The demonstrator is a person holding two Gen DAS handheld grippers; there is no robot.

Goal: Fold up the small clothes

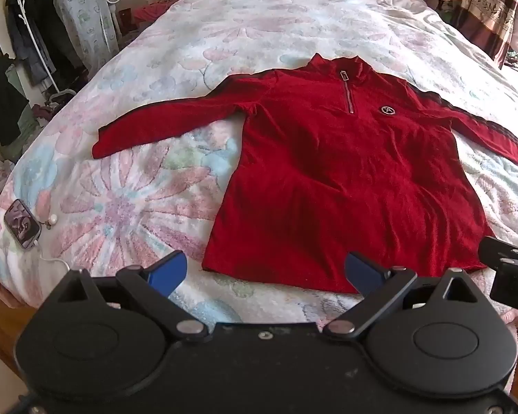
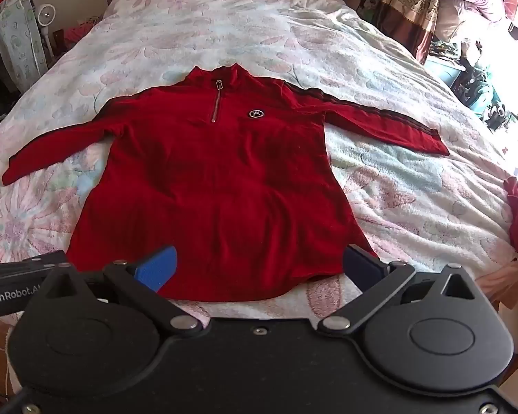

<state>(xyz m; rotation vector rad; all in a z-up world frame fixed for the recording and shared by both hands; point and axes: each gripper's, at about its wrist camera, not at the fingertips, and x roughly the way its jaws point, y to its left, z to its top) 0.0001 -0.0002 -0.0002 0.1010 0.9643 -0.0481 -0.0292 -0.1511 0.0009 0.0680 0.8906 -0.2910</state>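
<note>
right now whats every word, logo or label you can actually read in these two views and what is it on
"GenRobot.A", cut off by the right gripper's frame: on the side of the left gripper, in the right wrist view.
"D", cut off at the picture's edge: on the right gripper, in the left wrist view.
"A" in a ring: round badge on the chest of the red top.
Zip pull: too small to read.

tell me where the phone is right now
Only the left wrist view shows it: the phone lies on the floral blanket near the bed's left edge, well left of the red top, with a white cable plugged in.
</note>
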